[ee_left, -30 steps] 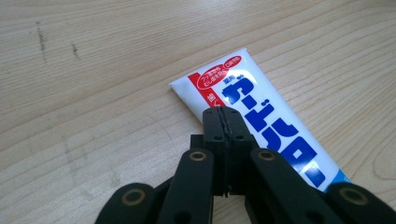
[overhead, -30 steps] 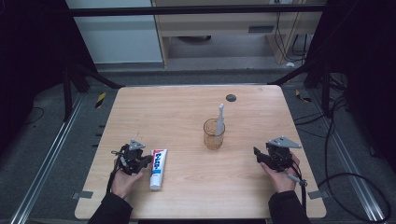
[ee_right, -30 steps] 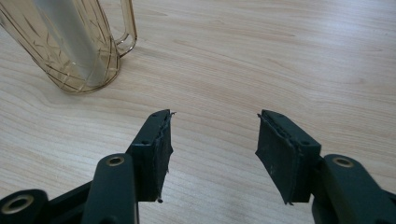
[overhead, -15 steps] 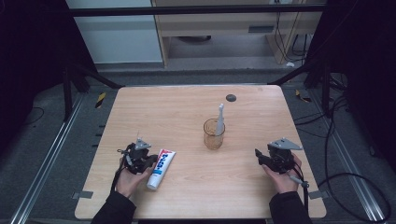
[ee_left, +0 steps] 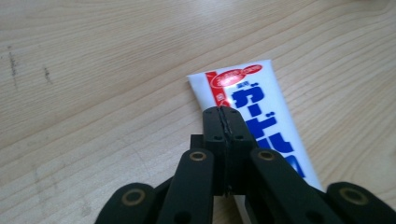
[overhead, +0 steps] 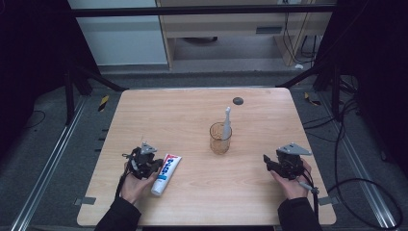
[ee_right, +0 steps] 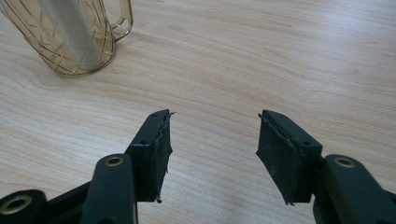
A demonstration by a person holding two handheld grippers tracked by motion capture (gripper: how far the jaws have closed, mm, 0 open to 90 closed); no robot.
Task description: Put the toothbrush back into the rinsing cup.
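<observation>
A white toothpaste tube (overhead: 166, 173) with blue and red print lies flat on the wooden table (overhead: 192, 110) at the front left. My left gripper (overhead: 146, 166) is right beside it on its left. In the left gripper view the tips (ee_left: 223, 114) are shut together with nothing between them, hovering over the flat end of the tube (ee_left: 261, 116). My right gripper (overhead: 269, 163) rests at the front right, open and empty (ee_right: 212, 140). An amber cup (overhead: 220, 139) with a handle stands mid-table and holds a white toothbrush (overhead: 226, 122). The cup (ee_right: 70, 42) is ahead and left of the right jaws.
A small dark disc (overhead: 237, 100) sits near the table's far edge. Bare wood stretches between the cup and both grippers. Metal rails and cables run along the floor on both sides of the table.
My left gripper has moved right, up against the toothpaste tube, and the tube has tilted slightly. The right gripper has shifted only a little.
</observation>
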